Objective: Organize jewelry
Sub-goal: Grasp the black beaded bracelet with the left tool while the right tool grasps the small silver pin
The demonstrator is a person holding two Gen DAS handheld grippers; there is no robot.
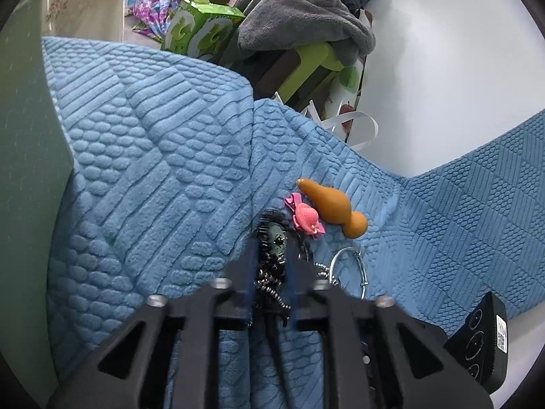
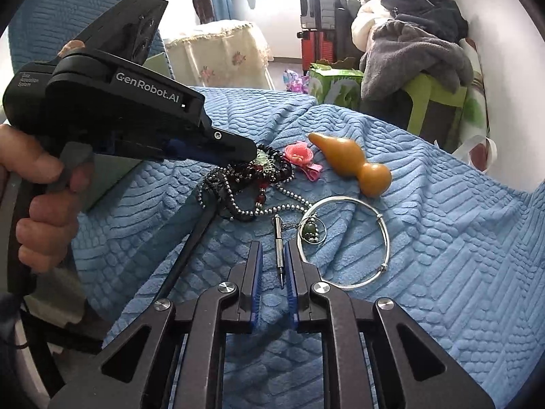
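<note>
On the blue textured blanket (image 1: 143, 156) lies a tangle of dark beaded necklaces with a green pendant (image 1: 277, 238). My left gripper (image 1: 272, 255) is shut on this tangle; in the right wrist view its tips (image 2: 252, 151) rest on the bead pile (image 2: 245, 177). A silver bead chain (image 2: 289, 194) leads to a thin metal rod charm (image 2: 279, 252), and my right gripper (image 2: 274, 255) is shut on that rod. Beside it lie a silver bangle (image 2: 385, 228) and a green bead charm (image 2: 311, 231). A pink flower hair clip (image 1: 305, 218) and an orange gourd (image 1: 332, 206) sit just beyond.
A person's hand (image 2: 41, 197) holds the left gripper's handle. Past the blanket's far edge stand a green box (image 1: 201, 30) and a green stool piled with grey clothes (image 1: 306, 17). A white wall (image 1: 442, 68) rises on the right. A grey-green panel (image 1: 27, 170) stands at the left.
</note>
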